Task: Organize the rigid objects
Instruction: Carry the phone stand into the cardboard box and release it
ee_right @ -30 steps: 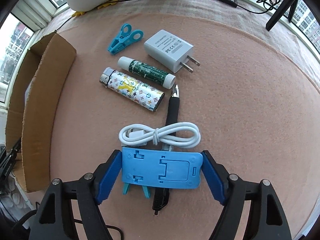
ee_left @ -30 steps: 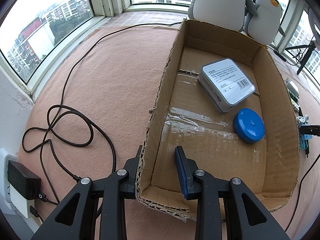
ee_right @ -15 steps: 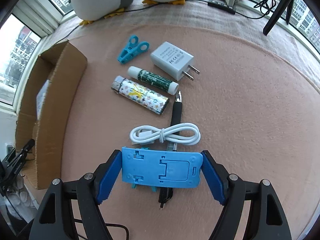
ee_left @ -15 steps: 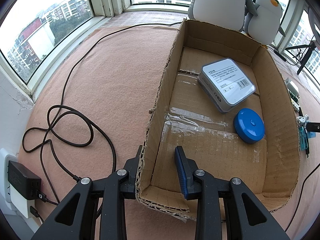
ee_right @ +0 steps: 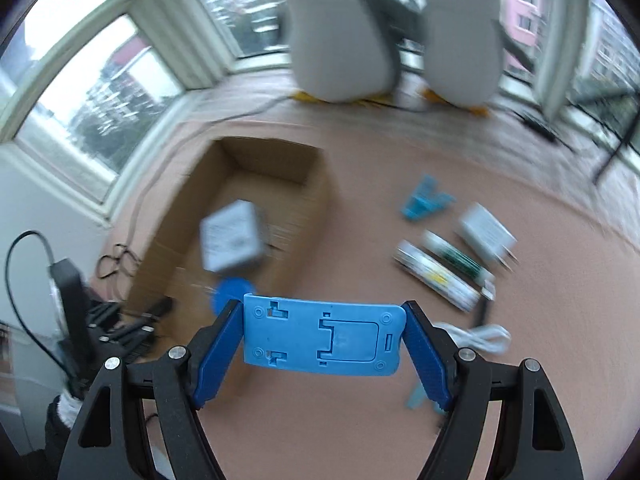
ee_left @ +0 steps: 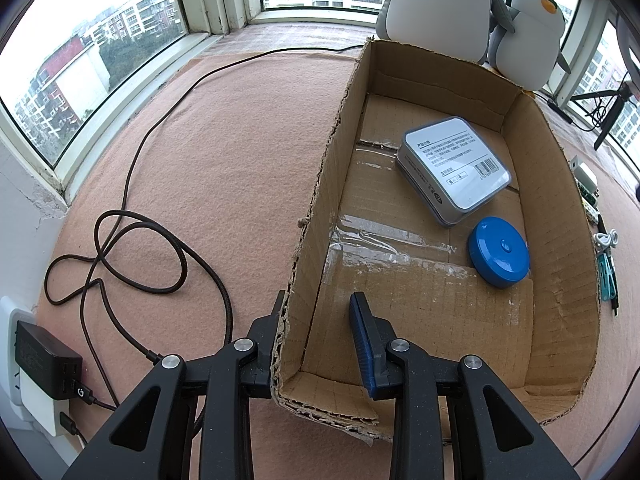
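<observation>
My right gripper (ee_right: 324, 314) is shut on a flat blue plastic phone stand (ee_right: 304, 338), held across its width above the pink mat. The open cardboard box (ee_right: 316, 208) lies ahead and to its left, blurred. Inside the box (ee_left: 560, 240) lie a silver tin (ee_left: 456, 172) and a round blue tape measure (ee_left: 499, 252). My left gripper (ee_left: 316, 344) straddles the box's near left wall, one finger outside and the blue pad inside, shut on the cardboard.
On the mat right of the box lie a blue clip (ee_right: 424, 202), a white charger (ee_right: 486, 234), a green tube (ee_right: 456, 258), a patterned lighter (ee_right: 436, 280) and a white cable (ee_right: 476, 338). Two plush penguins (ee_left: 440, 0) stand behind the box. A black cord (ee_left: 132, 248) loops on the left.
My right gripper has risen and swung left with the blue stand, so the box has come into its view and the loose items have slid right. The left gripper has kept still.
</observation>
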{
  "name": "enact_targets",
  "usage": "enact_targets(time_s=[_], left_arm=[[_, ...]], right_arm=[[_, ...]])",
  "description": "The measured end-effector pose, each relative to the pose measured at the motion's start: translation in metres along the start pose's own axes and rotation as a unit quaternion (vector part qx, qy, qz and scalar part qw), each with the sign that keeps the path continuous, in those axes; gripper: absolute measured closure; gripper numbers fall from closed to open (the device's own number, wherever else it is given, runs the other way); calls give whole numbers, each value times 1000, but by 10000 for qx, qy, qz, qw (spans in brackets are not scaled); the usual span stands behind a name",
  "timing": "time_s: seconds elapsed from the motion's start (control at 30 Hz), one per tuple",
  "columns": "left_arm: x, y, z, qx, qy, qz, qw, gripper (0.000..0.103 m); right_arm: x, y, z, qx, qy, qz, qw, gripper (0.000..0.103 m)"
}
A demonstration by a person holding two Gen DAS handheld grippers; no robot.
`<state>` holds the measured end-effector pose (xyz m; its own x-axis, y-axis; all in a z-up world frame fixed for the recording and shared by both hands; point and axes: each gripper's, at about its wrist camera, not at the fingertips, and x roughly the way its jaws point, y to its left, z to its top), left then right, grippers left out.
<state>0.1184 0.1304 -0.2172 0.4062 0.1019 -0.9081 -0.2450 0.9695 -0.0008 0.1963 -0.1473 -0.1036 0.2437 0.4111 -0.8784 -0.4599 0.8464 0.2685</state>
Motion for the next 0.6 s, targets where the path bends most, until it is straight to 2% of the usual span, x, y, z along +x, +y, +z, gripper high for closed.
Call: enact_targets(time_s=[0.23,0.37,0.6], left_arm=[[0,1,1,-16,-6,-9,10000,71],[0,2,2,-34,-10,-14,10000,71],[1,2,3,-43,-13,-17,10000,71]], right_arm=[[41,61,18,-542,227,263,9979,28],[64,74,23,-530,449,481,9964,28],[93,87,29,-537,680,544,9948,28]])
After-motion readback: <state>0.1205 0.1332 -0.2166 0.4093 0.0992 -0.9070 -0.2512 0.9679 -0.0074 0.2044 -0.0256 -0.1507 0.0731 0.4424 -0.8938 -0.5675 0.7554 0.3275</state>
